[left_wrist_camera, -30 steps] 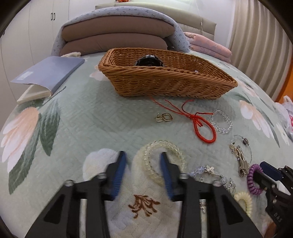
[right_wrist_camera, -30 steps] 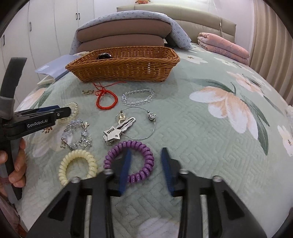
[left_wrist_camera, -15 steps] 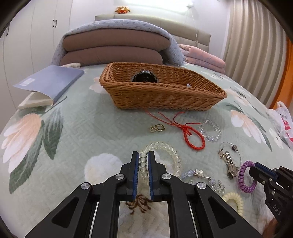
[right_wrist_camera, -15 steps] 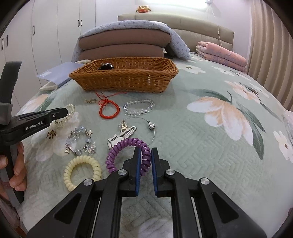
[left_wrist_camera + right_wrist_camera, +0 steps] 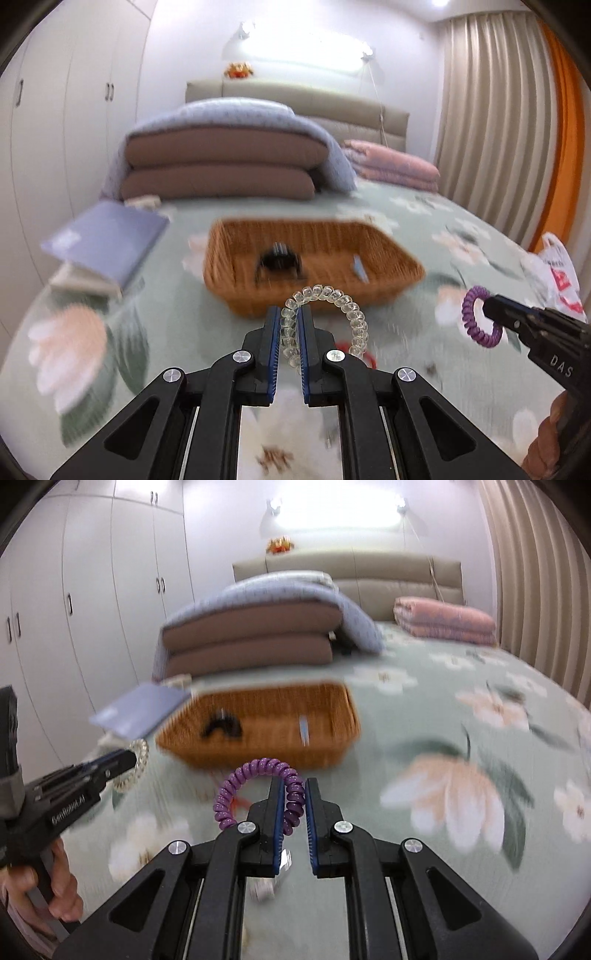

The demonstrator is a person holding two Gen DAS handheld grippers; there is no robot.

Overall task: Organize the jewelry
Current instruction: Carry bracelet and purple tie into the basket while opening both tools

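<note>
left gripper [image 5: 287, 338]: clamping on the clear beaded elastic bracelet [image 5: 332, 314], holding it in the air above the green floral quilted bed [image 5: 92, 332]
right gripper [image 5: 294, 805]: pinching the purple spiral coil hair tie [image 5: 255, 779], also holding it clear of the bed
bracelet pose: loop standing upright, arching up and right from the pads, free side hanging down
hair tie pose: ring upright, arching left from the pads; no real long axis on either loop
handling: both looking light and springy; beads likely slippery and hard, coil soft and grippy; gripping across one strand of the loop seems right
target: brown woven wicker basket [image 5: 402, 266] sitting ahead of both grippers, a dark item [image 5: 277, 260] already lying inside
step guess: carrying both loops toward the basket
risk: bracelet possibly swinging or slipping out while moving
view: background blurring, small details unclear
</note>
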